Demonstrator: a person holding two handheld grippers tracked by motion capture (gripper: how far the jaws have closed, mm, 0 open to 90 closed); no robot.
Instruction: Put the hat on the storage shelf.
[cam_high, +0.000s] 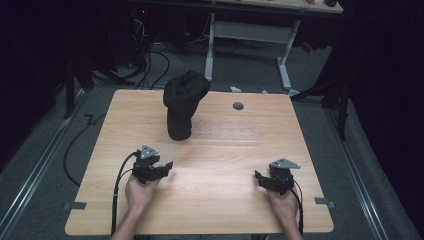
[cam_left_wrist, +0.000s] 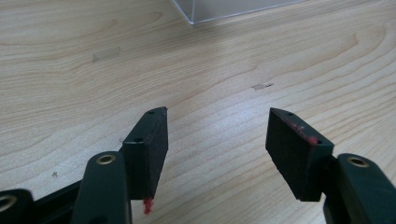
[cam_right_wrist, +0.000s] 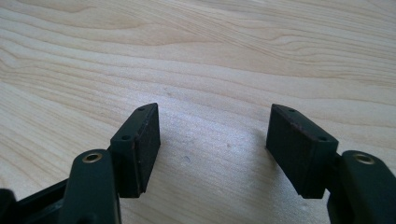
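Left gripper (cam_high: 161, 167): jaws spread, nothing but bare wood between them in the left gripper view; low over the near left part of the table, aimed toward the middle.
Right gripper (cam_high: 260, 178): jaws spread wide and empty; low over the near right part of the table, well apart from the left one.
Dark cap (cam_high: 183, 102): the nearest thing to work on; a black, soft-looking cap draped over a dark upright stand, on the far half of the table, left of centre. Well apart from both grippers, nearer the left one.
Stand (cam_high: 179, 131): its foot rests on the wood; how firmly the cap sits on it I cannot tell.
Step in hand (judged): the approach; neither gripper has reached the cap.
Doing it well: bring the left gripper in with jaws wide, and pinch a fold of cloth at the lower edge rather than the crown. Steady the stand with the right gripper before lifting, since a tall narrow stand could tip.
Clear corner (cam_left_wrist: 191, 14): a transparent edge at the top of the left gripper view; what it belongs to is unclear.
Table (cam_high: 300, 210): pale wood, a round grommet (cam_high: 238, 106) near the far edge.
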